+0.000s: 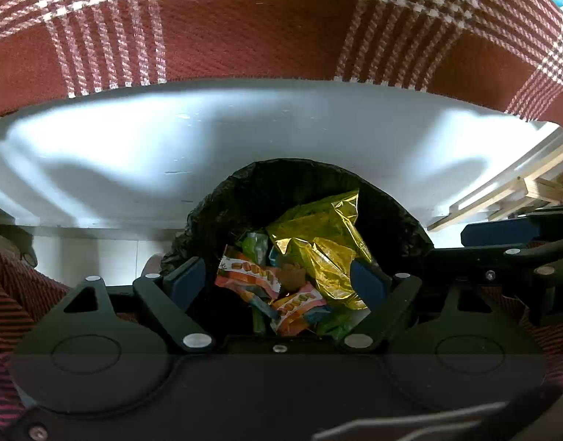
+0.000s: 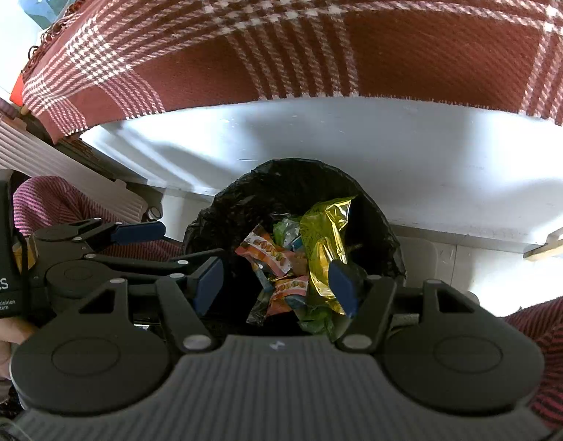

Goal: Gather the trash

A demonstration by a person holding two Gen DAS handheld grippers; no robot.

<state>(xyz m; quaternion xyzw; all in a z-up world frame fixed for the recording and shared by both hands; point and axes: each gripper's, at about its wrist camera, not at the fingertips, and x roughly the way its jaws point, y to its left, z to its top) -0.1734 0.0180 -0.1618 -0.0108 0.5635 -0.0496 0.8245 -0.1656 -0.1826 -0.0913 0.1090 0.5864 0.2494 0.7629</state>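
Bin mouth open below you; table edge close behind it.
Your left gripper [image 1: 277, 283] and right gripper [image 2: 277, 286] hang side by side with jaws apart over the black-lined bin [image 1: 244, 187]; wrappers [image 1: 318, 253] fill it, and the white table [image 1: 244, 128] blocks beyond.

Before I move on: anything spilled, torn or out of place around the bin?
Nothing stands out. The yellow foil bag and orange snack wrappers all lie inside the black-lined bin; none shows on the white table edge or the floor in view. Both grippers hover open and empty.
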